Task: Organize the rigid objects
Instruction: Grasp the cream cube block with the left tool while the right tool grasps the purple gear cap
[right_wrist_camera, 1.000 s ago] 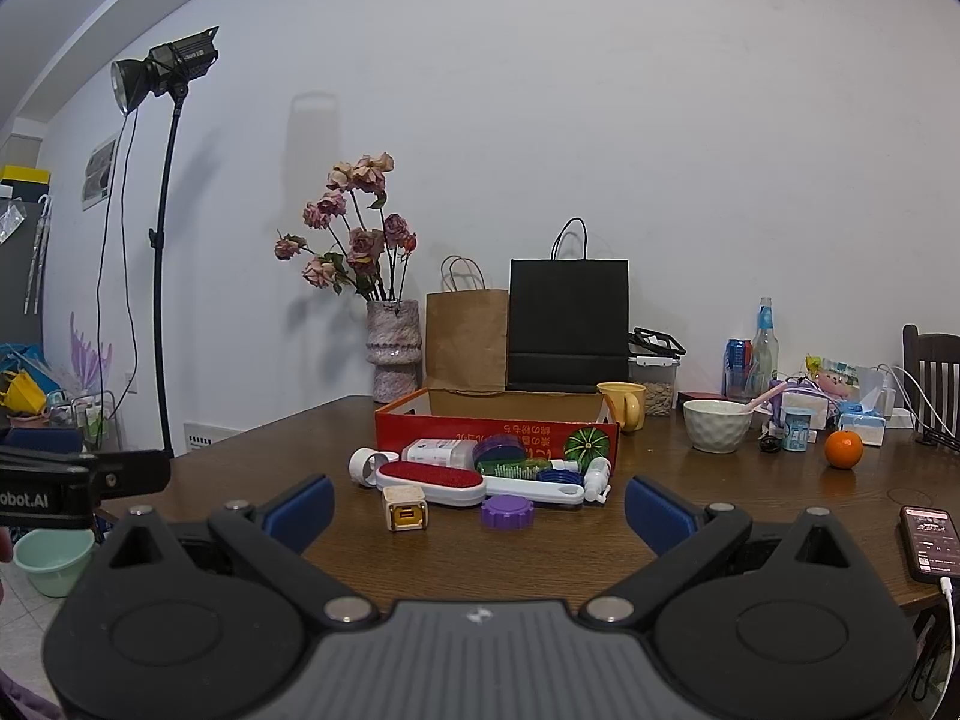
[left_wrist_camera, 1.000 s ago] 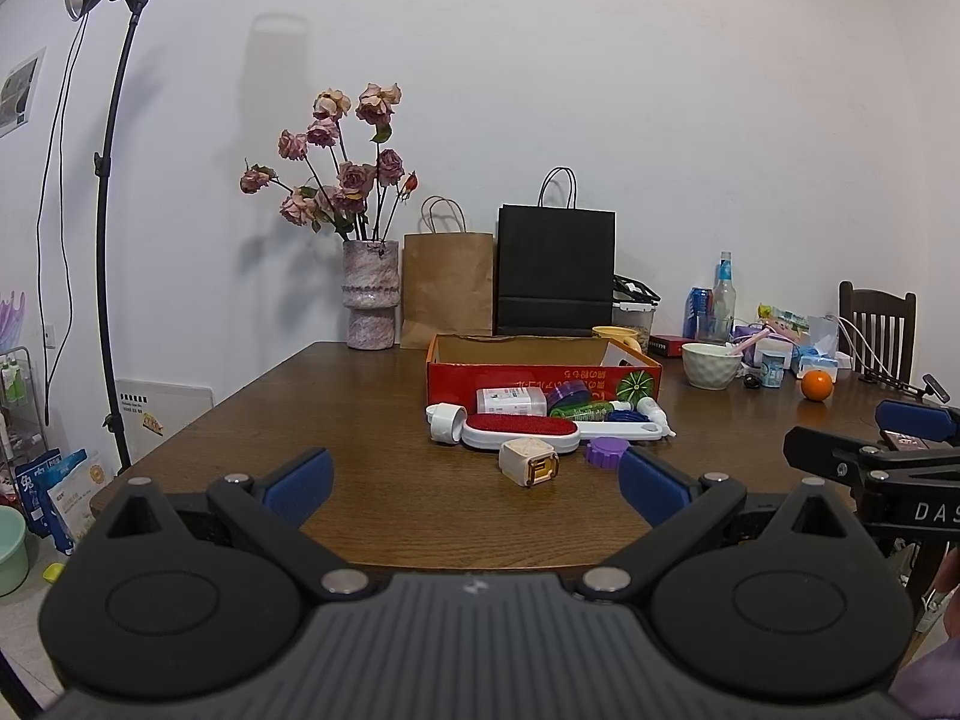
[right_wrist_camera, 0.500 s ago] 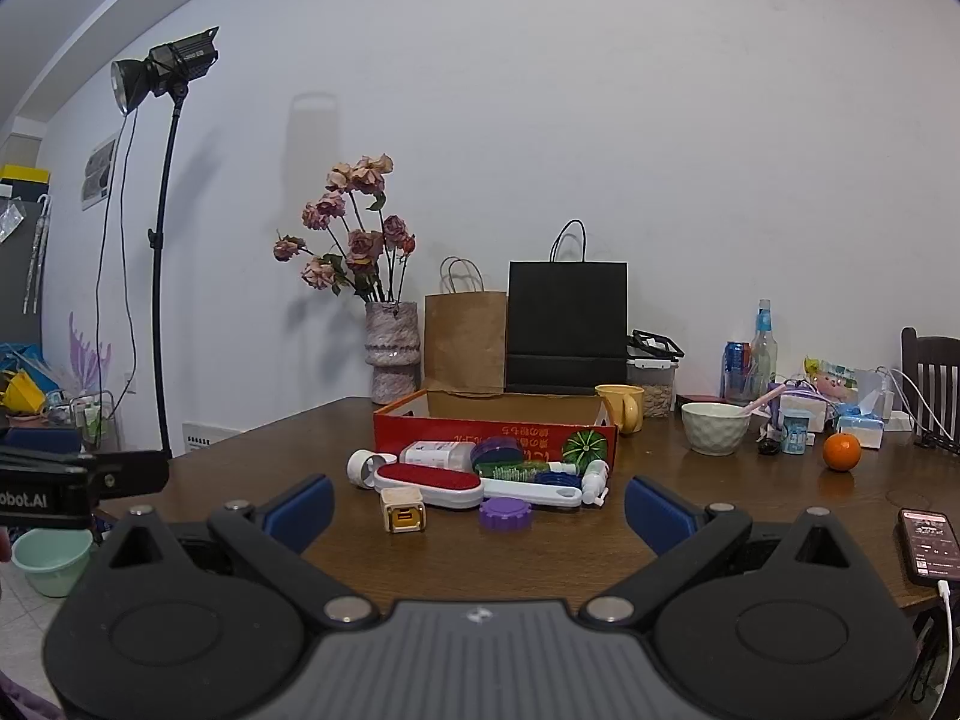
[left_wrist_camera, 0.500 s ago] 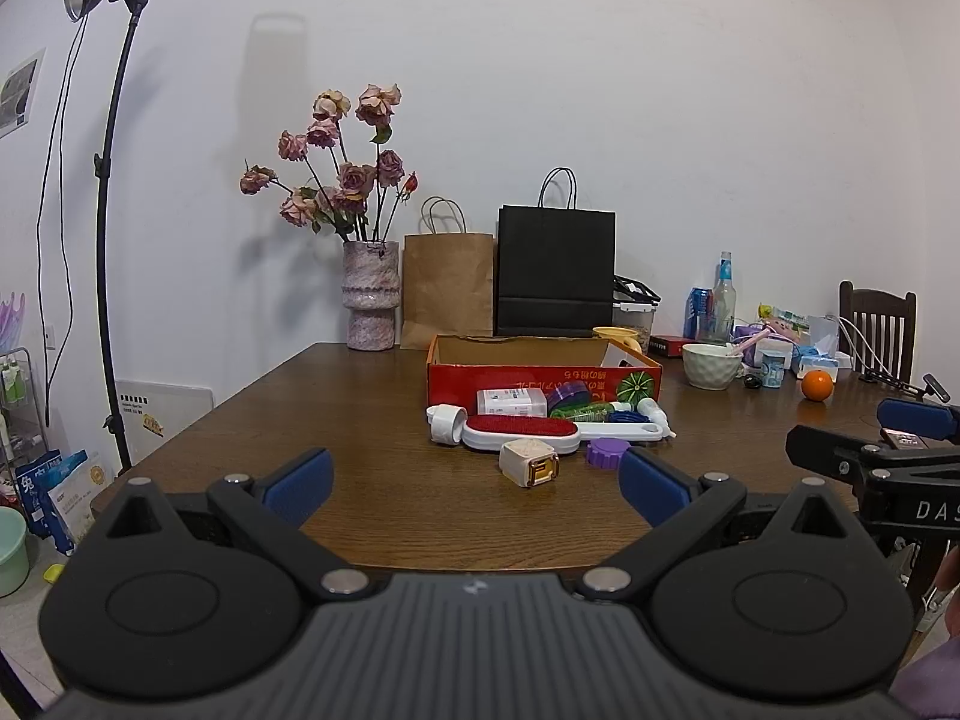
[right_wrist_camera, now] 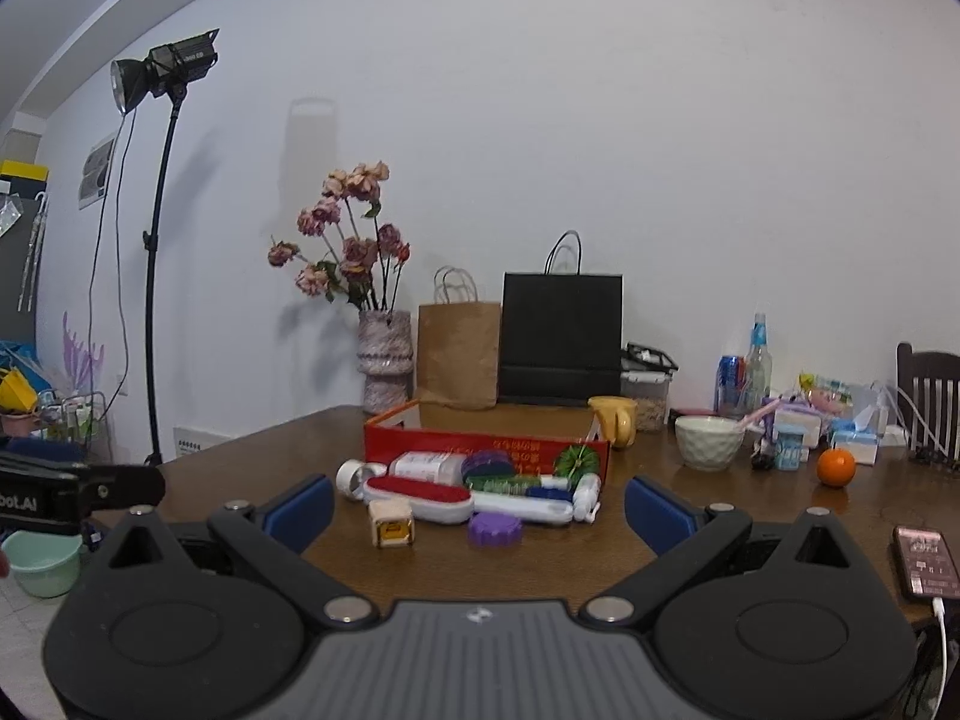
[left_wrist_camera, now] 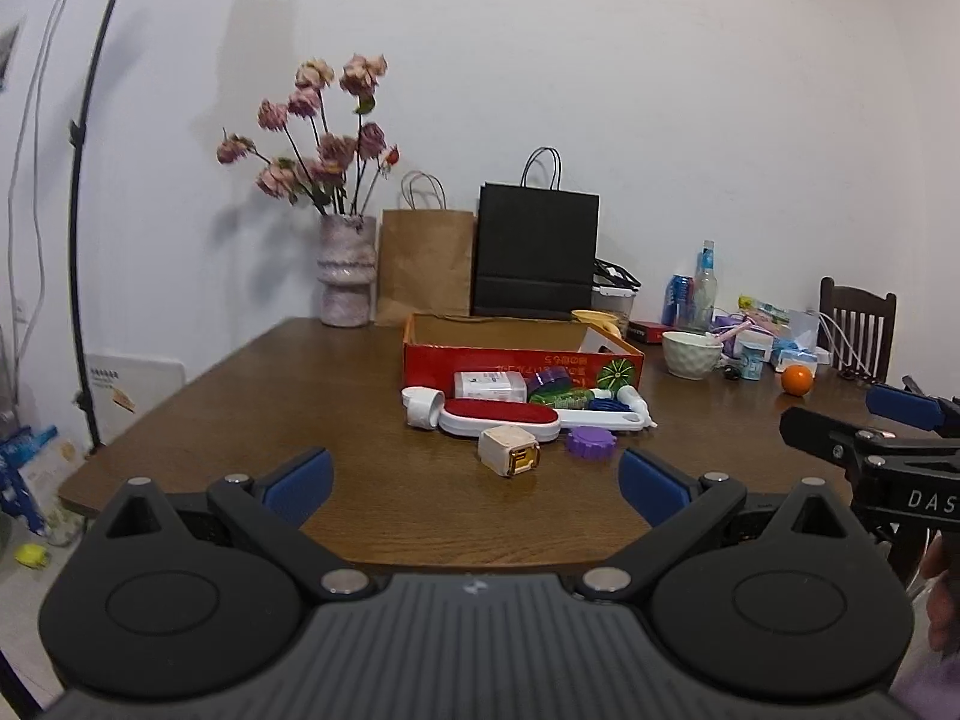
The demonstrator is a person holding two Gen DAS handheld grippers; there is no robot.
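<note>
A red cardboard box [left_wrist_camera: 522, 357] [right_wrist_camera: 486, 447] stands open on the brown table [left_wrist_camera: 300, 420]. Before it lie a red-and-white lint brush [left_wrist_camera: 498, 417] [right_wrist_camera: 420, 495], a white tape roll [left_wrist_camera: 423, 405], a white bottle [left_wrist_camera: 489, 384], a purple lid [left_wrist_camera: 591, 443] [right_wrist_camera: 495, 529], a cream cube with a gold face [left_wrist_camera: 509, 451] [right_wrist_camera: 391, 523] and a white-and-blue handle [left_wrist_camera: 606, 414]. My left gripper [left_wrist_camera: 477, 483] is open and empty, short of the cube. My right gripper [right_wrist_camera: 479, 504] is open and empty, short of the objects; it shows at the right of the left wrist view [left_wrist_camera: 888, 426].
A vase of flowers [left_wrist_camera: 347, 267], a brown bag [left_wrist_camera: 426, 264] and a black bag [left_wrist_camera: 536, 252] stand at the back. A white bowl [left_wrist_camera: 691, 354], an orange [left_wrist_camera: 797, 380], bottles and a chair [left_wrist_camera: 858, 327] are at right. A phone [right_wrist_camera: 921, 561] lies near my right gripper.
Both grippers have moved slightly closer to the table and its objects. Both stay open and empty.
</note>
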